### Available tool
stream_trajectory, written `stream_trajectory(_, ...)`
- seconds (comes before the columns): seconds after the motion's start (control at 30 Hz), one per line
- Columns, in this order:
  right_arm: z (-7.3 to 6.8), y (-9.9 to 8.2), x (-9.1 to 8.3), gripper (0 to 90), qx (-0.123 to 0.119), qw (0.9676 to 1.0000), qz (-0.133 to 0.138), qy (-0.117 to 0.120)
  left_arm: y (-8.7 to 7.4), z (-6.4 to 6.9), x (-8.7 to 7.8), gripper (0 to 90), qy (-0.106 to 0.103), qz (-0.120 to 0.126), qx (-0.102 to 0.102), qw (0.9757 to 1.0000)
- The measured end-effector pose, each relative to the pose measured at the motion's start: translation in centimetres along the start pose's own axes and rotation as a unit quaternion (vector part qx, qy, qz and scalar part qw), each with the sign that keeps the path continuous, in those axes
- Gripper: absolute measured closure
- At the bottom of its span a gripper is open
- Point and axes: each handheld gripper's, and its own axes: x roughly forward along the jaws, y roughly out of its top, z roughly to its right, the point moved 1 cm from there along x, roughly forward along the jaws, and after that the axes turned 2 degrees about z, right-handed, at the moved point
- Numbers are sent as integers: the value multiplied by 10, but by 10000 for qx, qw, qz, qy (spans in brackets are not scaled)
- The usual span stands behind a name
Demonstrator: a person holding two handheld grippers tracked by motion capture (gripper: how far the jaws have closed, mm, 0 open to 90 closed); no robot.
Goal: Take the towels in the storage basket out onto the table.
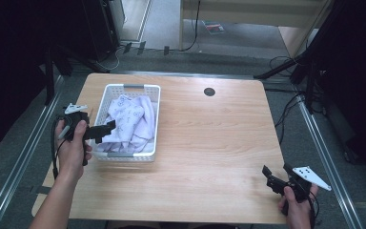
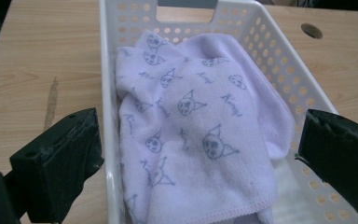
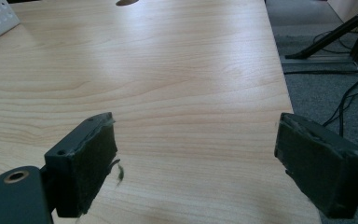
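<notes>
Two grippers are held wide open and empty: the left gripper is poised over the lilac towel in the white basket, far left on the surface; a closing grasp is likely needed next, while the right gripper is kept near right.

This looks like a lab or recording studio. A wooden tabletop stands on grey carpet, with black stands and loose cables at the right and dark equipment far left.

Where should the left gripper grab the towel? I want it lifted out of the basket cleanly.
Judging by its pose, pinch the raised fold at the middle of the towel from above: it bulges above the basket walls, and the left gripper is already open.
</notes>
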Motion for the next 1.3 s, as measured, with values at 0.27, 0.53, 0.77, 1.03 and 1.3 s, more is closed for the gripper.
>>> stream_trajectory(0.27,0,0,0,127,24,10000,-15,33,20,10,25,0,-15,-529,184,9984)
stream_trajectory(0.53,1,0,0,127,12,10000,-23,70,28,23,54,0,-105,-1216,278,9921)
stream_trajectory(0.77,1,0,1,127,15,10000,-37,78,30,36,88,0,-24,-1935,349,9805)
stream_trajectory(1.03,1,0,1,127,24,9999,-39,126,23,43,122,0,268,-2591,470,9643)
stream_trajectory(1.3,1,0,1,127,-1,9998,-73,166,6,50,151,0,769,-3285,643,9392)
